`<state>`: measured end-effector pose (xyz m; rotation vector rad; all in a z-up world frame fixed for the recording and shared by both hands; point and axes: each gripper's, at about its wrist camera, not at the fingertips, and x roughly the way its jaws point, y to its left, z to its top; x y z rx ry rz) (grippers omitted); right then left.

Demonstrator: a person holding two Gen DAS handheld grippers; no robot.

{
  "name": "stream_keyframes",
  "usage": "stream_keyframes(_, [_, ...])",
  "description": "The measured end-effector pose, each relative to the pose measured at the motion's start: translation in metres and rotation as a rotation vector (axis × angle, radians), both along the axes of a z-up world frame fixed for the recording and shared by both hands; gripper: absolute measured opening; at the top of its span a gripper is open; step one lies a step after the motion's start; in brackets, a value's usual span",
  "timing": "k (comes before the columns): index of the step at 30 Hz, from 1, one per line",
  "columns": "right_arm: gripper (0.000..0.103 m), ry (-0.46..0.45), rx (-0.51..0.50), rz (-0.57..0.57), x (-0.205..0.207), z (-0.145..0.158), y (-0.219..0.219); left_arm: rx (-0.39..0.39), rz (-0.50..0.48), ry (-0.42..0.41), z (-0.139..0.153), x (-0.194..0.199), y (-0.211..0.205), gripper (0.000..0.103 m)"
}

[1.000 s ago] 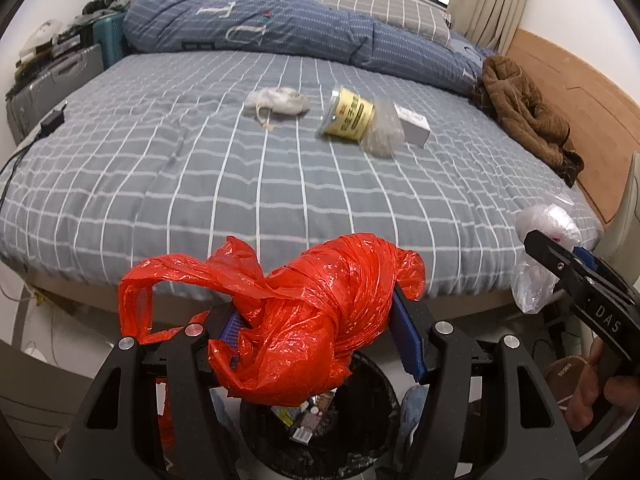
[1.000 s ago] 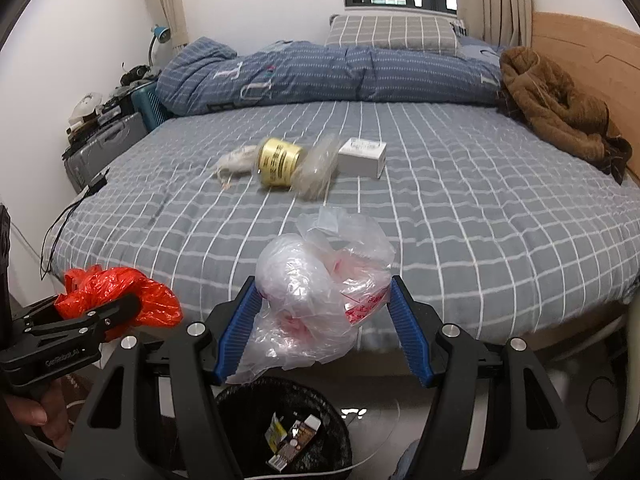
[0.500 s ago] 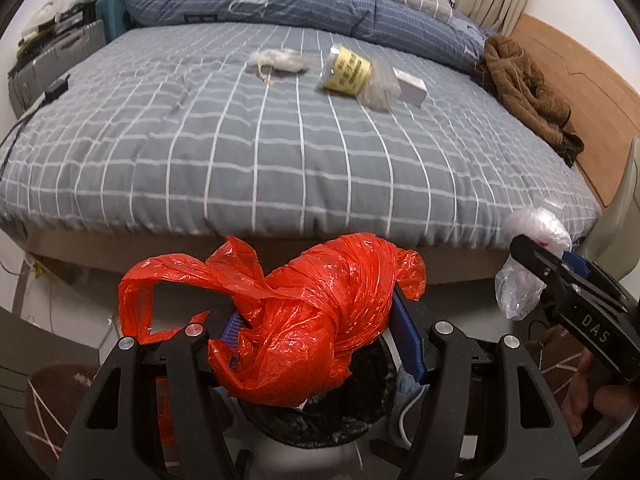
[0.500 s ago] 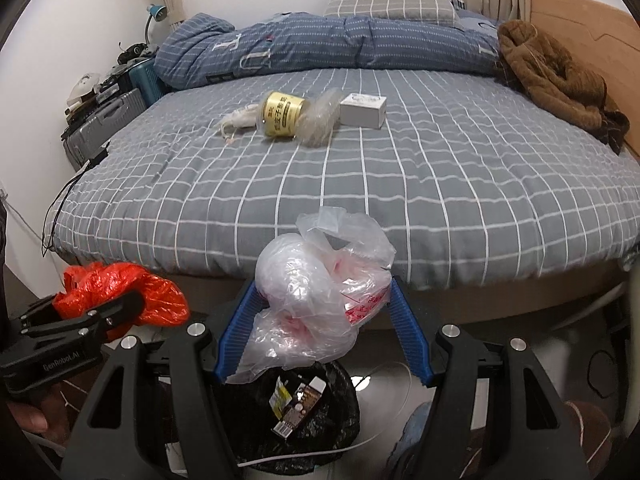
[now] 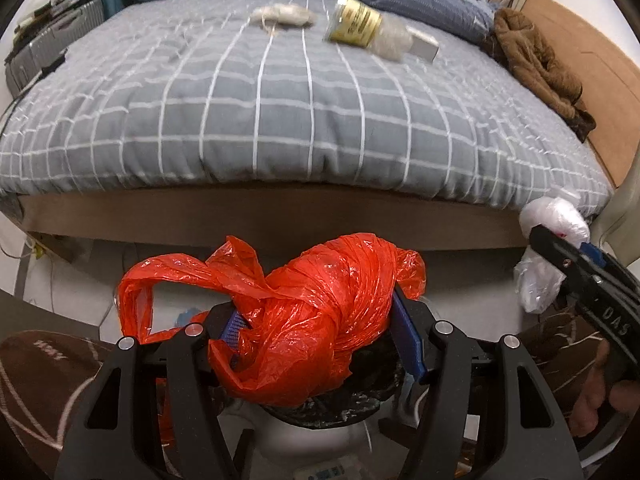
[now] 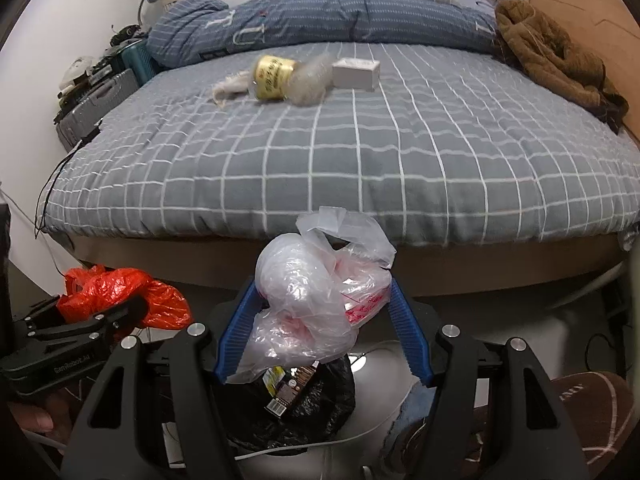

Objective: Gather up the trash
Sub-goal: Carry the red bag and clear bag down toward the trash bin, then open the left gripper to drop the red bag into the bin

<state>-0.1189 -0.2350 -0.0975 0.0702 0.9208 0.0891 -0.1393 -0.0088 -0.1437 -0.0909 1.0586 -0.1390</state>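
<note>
Trash fills both tongs: the left gripper [image 5: 320,332] is clamped on a crumpled red plastic bag [image 5: 304,320] wedged between its blue pads, one loop of it trailing out to the left. The right gripper [image 6: 322,328] pinches a bunched clear plastic bag [image 6: 316,304] the same way. Both bundles hang just above a black-lined trash bin [image 6: 312,408] on the floor beside the bed [image 6: 340,160], where a yellow-labelled jar [image 6: 274,77], a white box [image 6: 356,74] and a whitish wad [image 6: 230,88] lie well apart from either tool.
</note>
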Motion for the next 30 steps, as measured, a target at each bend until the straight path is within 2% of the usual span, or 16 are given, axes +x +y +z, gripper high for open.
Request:
stream_keyframes(8, [0.062,0.045,-0.002,-0.035,0.007,-0.026,-0.023,0.010,-0.036,0.077,-0.040,0.020,-0.018,0.062])
stream_keyframes(19, [0.062,0.083,-0.002,-0.087,0.011,-0.044,-0.053,0.017,-0.110,0.115,-0.066,0.032,-0.055,0.062])
stream_keyframes(25, [0.062,0.086,0.002,-0.079,0.013,-0.046,-0.051,0.043,-0.103,0.093,-0.070,0.032,-0.056,0.079])
stream_keyframes(30, [0.062,0.095,-0.002,-0.053,0.018,-0.050,-0.039,0.056,-0.082,0.083,-0.069,0.032,-0.038,0.086])
